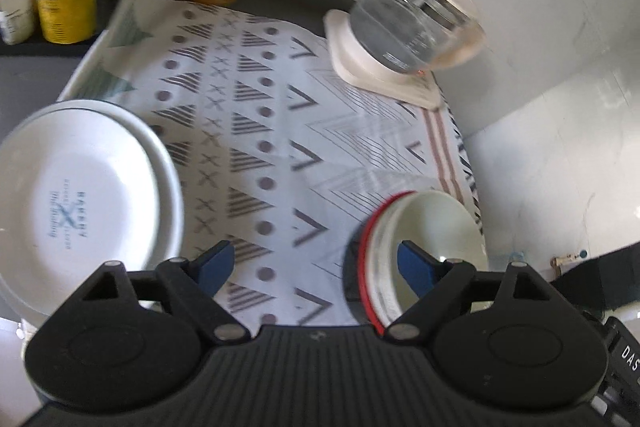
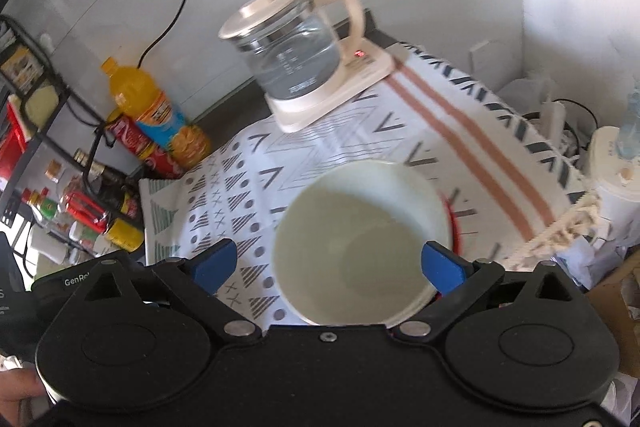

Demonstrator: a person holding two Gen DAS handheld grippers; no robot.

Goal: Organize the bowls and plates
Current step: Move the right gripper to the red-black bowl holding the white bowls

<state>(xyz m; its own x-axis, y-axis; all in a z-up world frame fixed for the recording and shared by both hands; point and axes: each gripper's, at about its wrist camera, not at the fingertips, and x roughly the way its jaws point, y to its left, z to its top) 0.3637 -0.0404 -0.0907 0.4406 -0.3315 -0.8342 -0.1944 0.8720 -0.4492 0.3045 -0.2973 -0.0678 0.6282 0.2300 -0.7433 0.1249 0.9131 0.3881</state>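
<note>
Bowls (image 2: pixel 360 239) stand nested on the patterned cloth (image 2: pixel 400 131) over the tabletop, a cream one inside a red-rimmed one; they look rigid, glazed, slippery and breakable, best pinched across the rim wall. Right hand-held gripper (image 2: pixel 328 263) hangs above them, jaws wide and empty. Left hand-held gripper (image 1: pixel 316 267) is likewise wide and empty. Only the left wrist view shows the stacked white plates (image 1: pixel 88 195); only the right shows the kettle's (image 2: pixel 296 59) handle.

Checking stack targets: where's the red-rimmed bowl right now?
The red-rimmed bowl sits on the patterned cloth, lower centre in the right wrist view, nearer the camera than the glass kettle; lower right in the left wrist view.
</note>
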